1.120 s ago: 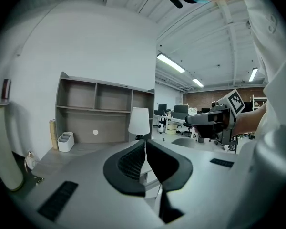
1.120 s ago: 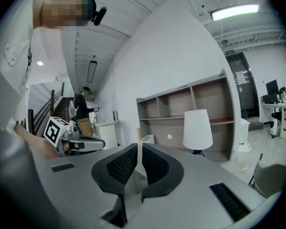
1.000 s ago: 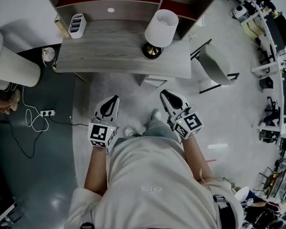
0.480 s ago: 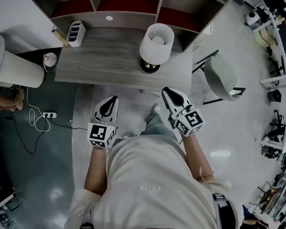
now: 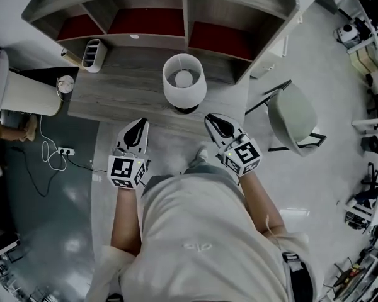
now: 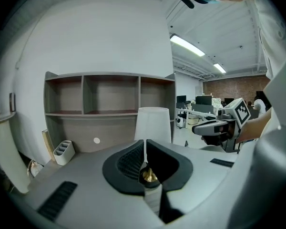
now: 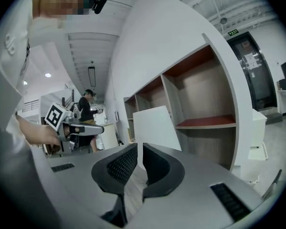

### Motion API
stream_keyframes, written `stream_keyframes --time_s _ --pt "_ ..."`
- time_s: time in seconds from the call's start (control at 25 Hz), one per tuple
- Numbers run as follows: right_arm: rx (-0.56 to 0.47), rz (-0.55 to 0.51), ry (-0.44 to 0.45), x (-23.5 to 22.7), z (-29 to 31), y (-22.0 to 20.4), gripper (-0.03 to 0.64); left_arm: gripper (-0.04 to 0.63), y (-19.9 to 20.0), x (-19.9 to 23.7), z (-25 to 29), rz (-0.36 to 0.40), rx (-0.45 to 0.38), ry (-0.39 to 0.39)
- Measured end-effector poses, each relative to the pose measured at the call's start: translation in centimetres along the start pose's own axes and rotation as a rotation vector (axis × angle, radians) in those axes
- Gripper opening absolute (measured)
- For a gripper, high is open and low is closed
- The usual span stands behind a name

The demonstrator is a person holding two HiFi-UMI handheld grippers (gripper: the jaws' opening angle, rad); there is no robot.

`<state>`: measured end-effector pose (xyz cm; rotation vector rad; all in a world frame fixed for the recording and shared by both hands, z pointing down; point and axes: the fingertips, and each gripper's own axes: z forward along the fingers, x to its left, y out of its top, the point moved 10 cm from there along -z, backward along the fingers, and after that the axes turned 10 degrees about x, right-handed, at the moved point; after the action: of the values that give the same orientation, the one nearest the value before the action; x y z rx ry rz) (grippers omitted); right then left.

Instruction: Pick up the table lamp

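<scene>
Both tools have come right up to the surface (image 5: 120, 90) since a second ago, when they hung well back from its front edge. The lamp (image 5: 184, 90), which sat ahead and off to the right back then, is now dead ahead between them.

The left tool (image 5: 140, 123) is just to the lamp's left and a bit nearer the person, with its tips over the surface's front edge. The right tool (image 5: 209, 117) mirrors it just to the lamp's right. Neither one touches the lamp.

Jaws on both are pressed together with nothing in them. In the left gripper view the pads meet in a thin seam. The lamp's white shade (image 6: 153, 123) rises right behind that seam, and its brass base (image 6: 149, 176) peeks through the notch below the tips. The right gripper view is the same deal: closed pads, with the shade just beyond and a touch to the right.

The lamp stands upright on the surface, in front of the shelf unit (image 5: 176, 2) with the red-lined cubbies. Well to the lamp's left, a white slotted organizer (image 5: 92, 54) sits near the back corner. To the lamp's right, off the surface, there's a grey chair (image 5: 292, 115) on the floor. Down and left of the lamp, a power strip (image 5: 63, 150) lies on the dark floor.
</scene>
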<state>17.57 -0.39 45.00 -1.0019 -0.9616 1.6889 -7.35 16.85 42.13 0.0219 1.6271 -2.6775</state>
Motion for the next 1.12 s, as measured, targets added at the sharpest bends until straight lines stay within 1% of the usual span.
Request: stream_keyframes --time_s 0.2,0.28,0.48,0.56,0.72,0.84,1.0,1.12 --pt "0.006 -0.004 0.041 -3.8 0.1 0.2 0.058 0.018 3.2 -0.8 2.3 -0.002 0.015 0.047" --pt "0.013 -0.005 0.049 -4.9 0.4 0.0 0.058 0.018 4.3 -0.8 2.9 -0.017 0.016 0.053" --pt "0.03 0.018 0.052 -6.3 0.9 -0.9 0.058 0.026 7.1 -0.2 4.2 -0.116 0.02 0.045" --pt "0.035 0.027 0.045 -6.7 1.0 -1.2 0.058 0.041 8.1 0.2 5.0 -0.136 0.038 0.041" --pt "0.035 0.049 0.022 -7.4 1.4 -1.6 0.058 0.09 9.9 1.0 7.1 -0.111 0.088 0.036" --pt "0.032 0.068 -0.002 -7.7 1.8 -1.9 0.058 0.133 11.2 1.7 8.5 -0.105 0.113 0.014" --pt "0.037 0.089 -0.037 -8.2 2.4 -2.2 0.058 0.164 12.5 2.4 10.4 -0.094 0.154 -0.021" --pt "0.035 0.11 -0.063 -8.7 2.7 -2.3 0.058 0.181 13.3 2.7 11.8 -0.064 0.193 -0.028"
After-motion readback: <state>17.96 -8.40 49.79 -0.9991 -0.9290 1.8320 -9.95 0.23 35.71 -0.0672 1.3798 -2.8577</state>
